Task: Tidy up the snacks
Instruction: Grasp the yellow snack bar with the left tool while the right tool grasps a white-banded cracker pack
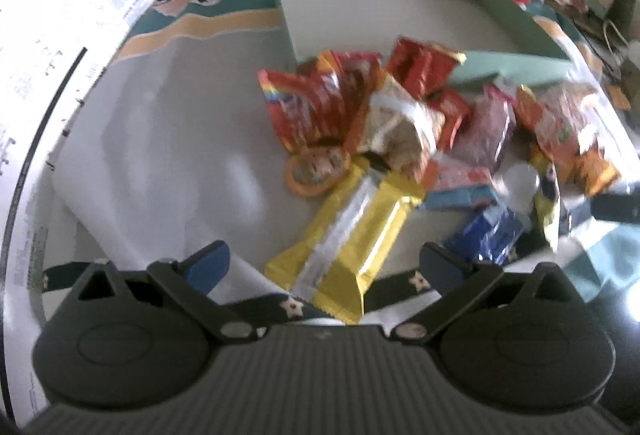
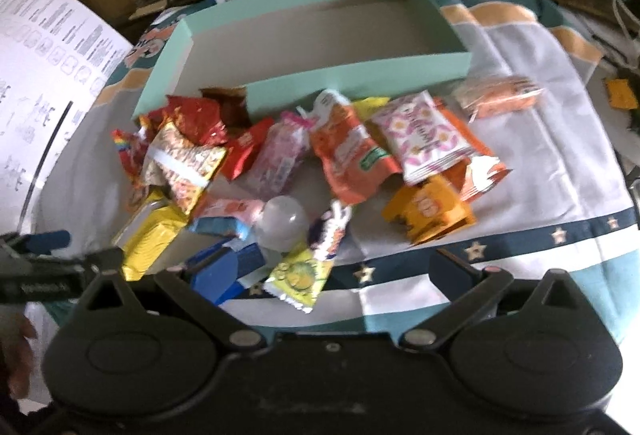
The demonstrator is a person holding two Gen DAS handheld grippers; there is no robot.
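A heap of snack packets lies on a cloth-covered table point(image 2: 540, 139), piled just in front of a shallow mint-green cardboard box point(image 2: 360, 75) whose visible floor is bare. A brown packet point(image 2: 224, 101) hangs over the box's near wall at its left end; everything else sits outside it.

The left gripper point(image 1: 324, 263) hovers low over the near left side of the heap, both fingers spread wide, with a yellow foil bar point(image 1: 352, 227) lying between them, untouched by either pad. Beyond it I see a round orange-rimmed sweet point(image 1: 316, 171), a red rainbow-striped bag point(image 1: 304, 107) and a blue wrapper point(image 1: 488, 235) off to the right.

The right gripper point(image 2: 332, 271) is also spread wide, holding nothing, poised at the near edge of the pile. A yellow-green sachet point(image 2: 300, 275) lies between its fingers, and the left finger sits just beside a blue packet point(image 2: 244, 259). Farther in are a frosted plastic ball point(image 2: 282, 223), an orange pouch point(image 2: 348, 159) and a pink-flowered white bag point(image 2: 424, 139).
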